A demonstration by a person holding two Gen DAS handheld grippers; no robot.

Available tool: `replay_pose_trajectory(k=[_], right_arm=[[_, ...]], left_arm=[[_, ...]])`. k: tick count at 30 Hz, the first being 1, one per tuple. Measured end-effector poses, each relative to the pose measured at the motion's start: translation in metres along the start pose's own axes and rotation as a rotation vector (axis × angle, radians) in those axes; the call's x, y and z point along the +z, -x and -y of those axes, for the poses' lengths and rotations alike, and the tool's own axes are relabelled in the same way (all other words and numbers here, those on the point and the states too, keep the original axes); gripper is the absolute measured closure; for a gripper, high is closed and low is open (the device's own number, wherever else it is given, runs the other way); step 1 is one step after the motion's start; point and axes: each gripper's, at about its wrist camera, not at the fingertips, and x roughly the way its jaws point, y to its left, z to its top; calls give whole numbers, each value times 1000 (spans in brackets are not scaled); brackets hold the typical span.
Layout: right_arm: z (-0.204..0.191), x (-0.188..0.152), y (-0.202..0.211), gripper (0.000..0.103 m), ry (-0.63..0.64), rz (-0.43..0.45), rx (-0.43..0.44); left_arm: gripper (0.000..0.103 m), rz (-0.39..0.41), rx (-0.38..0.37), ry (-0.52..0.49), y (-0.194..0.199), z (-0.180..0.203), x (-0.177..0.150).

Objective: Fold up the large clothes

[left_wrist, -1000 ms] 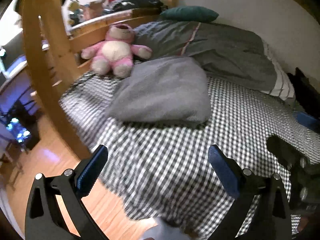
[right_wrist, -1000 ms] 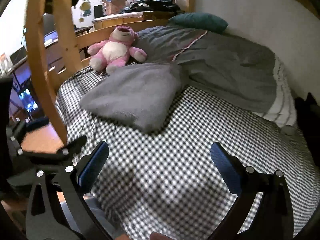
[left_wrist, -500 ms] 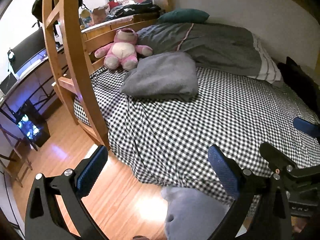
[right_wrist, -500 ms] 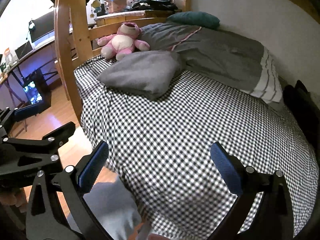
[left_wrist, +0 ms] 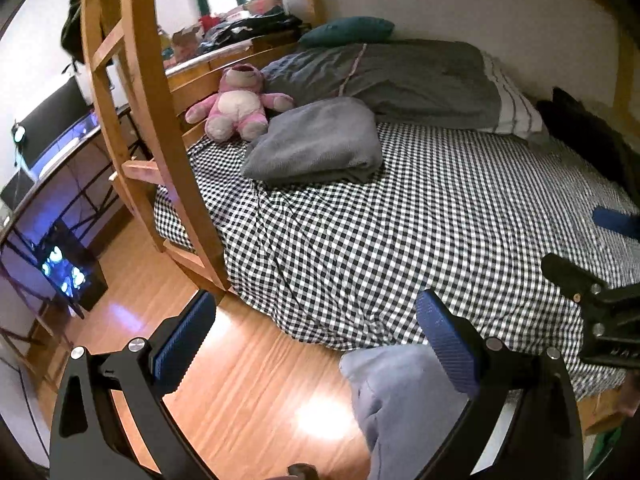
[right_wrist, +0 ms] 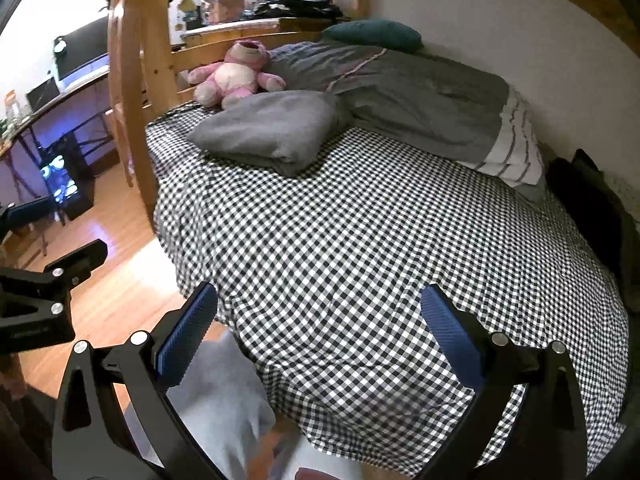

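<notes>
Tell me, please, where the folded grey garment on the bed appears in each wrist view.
Left wrist: grey garment upper centre, just right of the pink plush.
Right wrist: grey garment upper left of centre, below the pink plush.
Shared landmark: the pink plush.

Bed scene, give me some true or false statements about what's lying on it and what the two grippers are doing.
1. The folded grey garment lies on the checkered bedsheet. True.
2. The pink plush bear sits on the floor. False: it sits on the bed, by the wooden headboard.
3. The left gripper is clamped on the grey garment. False: it is open and holds nothing.
4. The right gripper is open. True.
5. A teal pillow lies beyond the grey duvet, near the wall. True.
</notes>
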Motion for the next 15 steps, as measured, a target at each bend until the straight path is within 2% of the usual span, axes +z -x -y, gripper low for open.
replay_pose_trajectory(k=[10,15], right_arm=[[0,-5,6,3,13,3,0],[2,-5,8,3,12,6,-1]], left_arm=[[5,-6,14,-56,3,-4,-9],[5,-8,4,-52,4,-1,-7]])
